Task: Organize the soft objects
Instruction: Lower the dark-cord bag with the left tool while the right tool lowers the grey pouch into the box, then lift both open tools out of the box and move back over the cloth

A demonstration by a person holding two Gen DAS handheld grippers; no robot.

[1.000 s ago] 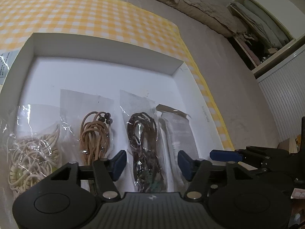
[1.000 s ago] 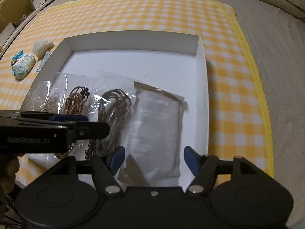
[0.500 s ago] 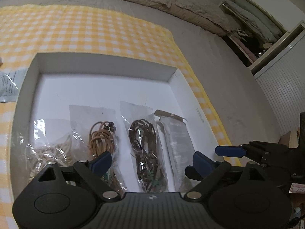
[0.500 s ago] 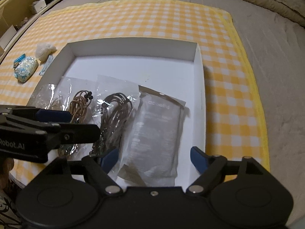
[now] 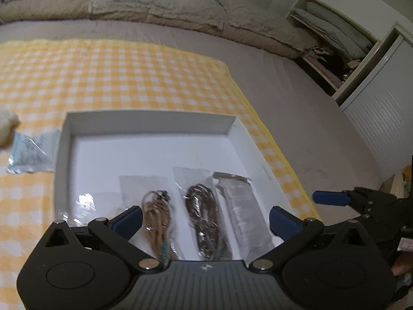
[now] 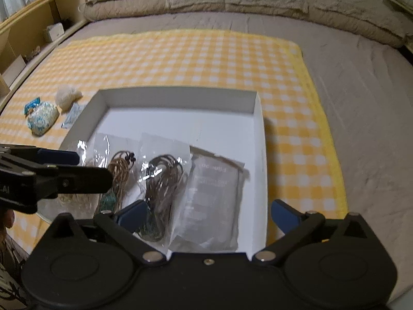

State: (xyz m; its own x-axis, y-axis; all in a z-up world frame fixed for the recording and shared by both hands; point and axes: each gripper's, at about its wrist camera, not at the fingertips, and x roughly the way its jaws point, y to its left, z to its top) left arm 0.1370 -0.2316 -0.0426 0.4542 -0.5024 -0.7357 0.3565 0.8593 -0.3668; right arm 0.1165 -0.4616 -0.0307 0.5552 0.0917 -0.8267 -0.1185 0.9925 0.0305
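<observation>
1. Between the left fingers (image 5: 205,219) nothing is held; the jaws are opening, already wide, above the tan cord packet (image 5: 157,217) and dark cord packet (image 5: 206,214).
2. The right fingers (image 6: 210,215) are likewise opening, empty, over the grey pouch (image 6: 211,206).
3. Four packets are counted in the white box (image 6: 260,139), long axes running away from the fingers.
4. Left outside, on the checked cloth (image 6: 196,56): one floral pouch (image 6: 42,118), one fluffy ball (image 6: 67,96), one flat sachet (image 6: 71,115). The left hand is judged nearer.
</observation>
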